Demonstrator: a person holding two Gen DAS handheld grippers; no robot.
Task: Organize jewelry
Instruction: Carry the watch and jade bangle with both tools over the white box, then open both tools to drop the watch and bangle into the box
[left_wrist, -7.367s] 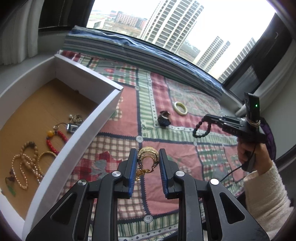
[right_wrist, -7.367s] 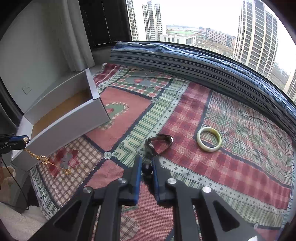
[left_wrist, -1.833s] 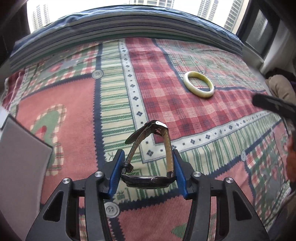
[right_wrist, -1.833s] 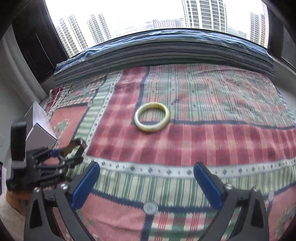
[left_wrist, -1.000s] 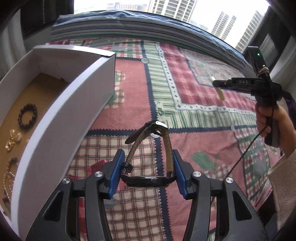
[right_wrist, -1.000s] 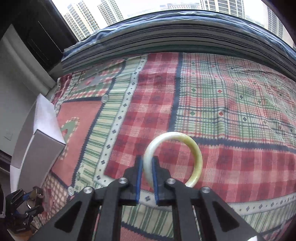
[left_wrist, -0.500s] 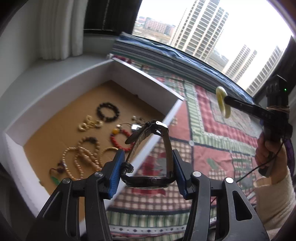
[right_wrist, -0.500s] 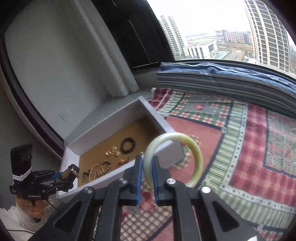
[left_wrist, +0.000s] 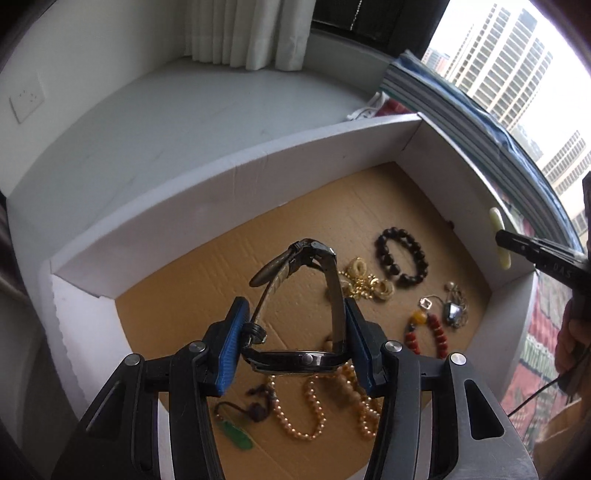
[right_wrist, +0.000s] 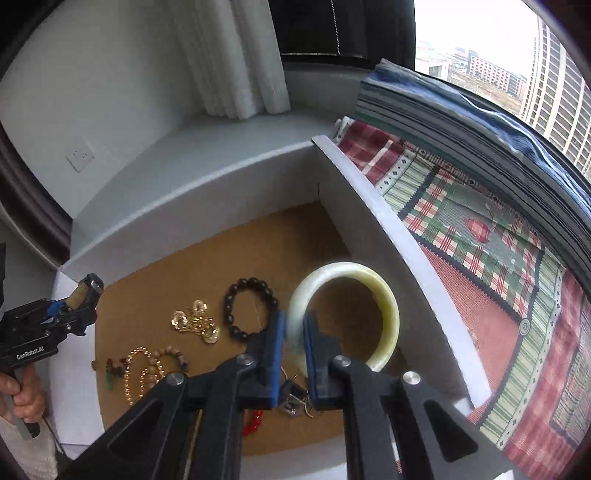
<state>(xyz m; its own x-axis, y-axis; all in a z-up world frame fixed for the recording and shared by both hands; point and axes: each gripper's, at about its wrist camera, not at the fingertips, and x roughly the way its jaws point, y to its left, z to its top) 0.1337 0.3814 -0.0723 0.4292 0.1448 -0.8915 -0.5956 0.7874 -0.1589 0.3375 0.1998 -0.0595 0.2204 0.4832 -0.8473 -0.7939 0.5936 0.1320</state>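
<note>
My left gripper (left_wrist: 293, 341) is clamped on a watch (left_wrist: 295, 325), its case pinched between the blue pads at the lower middle of the left wrist frame and its strap looping upward. Behind it I see the white box (left_wrist: 229, 173) with its brown cardboard floor, and the watch hangs above that floor. Lying in the box are a black bead bracelet (left_wrist: 402, 256) right of center, a gold chain (left_wrist: 364, 282) just left of it, a red bead string (left_wrist: 428, 328) toward the right, and a pearl necklace (left_wrist: 314, 413) at the lower middle.

My right gripper (right_wrist: 293, 347) is closed narrowly on a pale bangle (right_wrist: 384, 306), which stands upright in the middle of the right wrist frame over the box's right side, near its wall. The patterned blanket (right_wrist: 480, 240) fills the right of that frame.
</note>
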